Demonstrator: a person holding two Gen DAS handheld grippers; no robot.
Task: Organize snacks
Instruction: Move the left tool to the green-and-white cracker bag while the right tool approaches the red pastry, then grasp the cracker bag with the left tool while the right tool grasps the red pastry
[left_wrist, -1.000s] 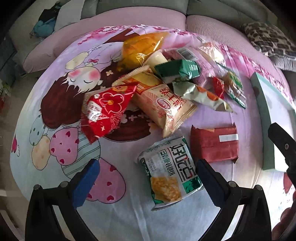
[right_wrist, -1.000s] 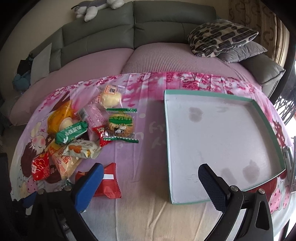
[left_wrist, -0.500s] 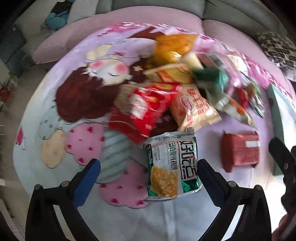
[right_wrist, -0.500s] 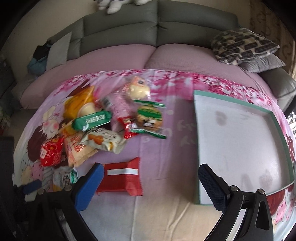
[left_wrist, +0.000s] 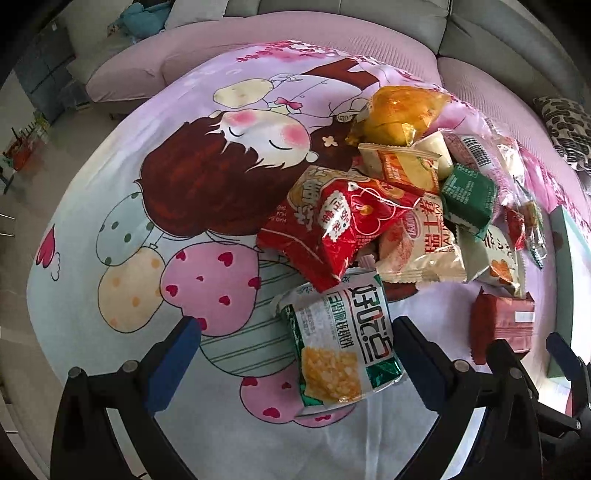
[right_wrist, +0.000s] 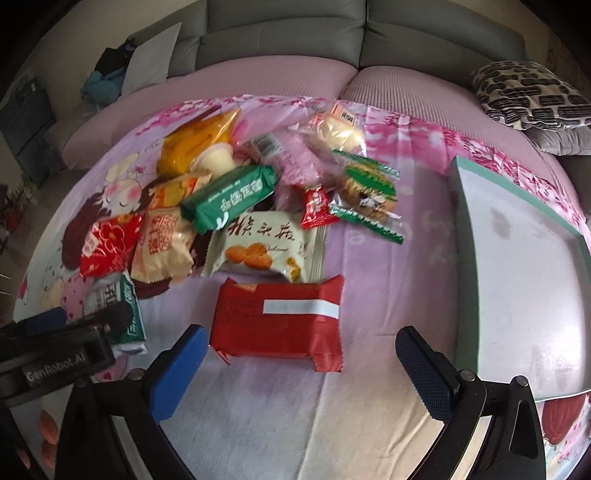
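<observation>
Two open claws over a pile of snacks

We see our left claw (left_wrist: 295, 347) with its fingers wide apart, and the green and white snack bag (left_wrist: 341, 345) lies between them, nearer the right finger. Our right claw (right_wrist: 299, 354) is wide apart too, with the red packet (right_wrist: 279, 323) just ahead between its fingers. The tray (right_wrist: 465, 258) sits to its right, the snack pile (right_wrist: 240, 192) ahead and left.

A grey sofa (right_wrist: 362, 40) curves behind, its seats under a pink cover (right_wrist: 258, 79); a black-and-white patterned cushion (right_wrist: 532, 94) lies at the right end; pale tiled floor (left_wrist: 40, 147) shows left; soft daylight throughout.
</observation>
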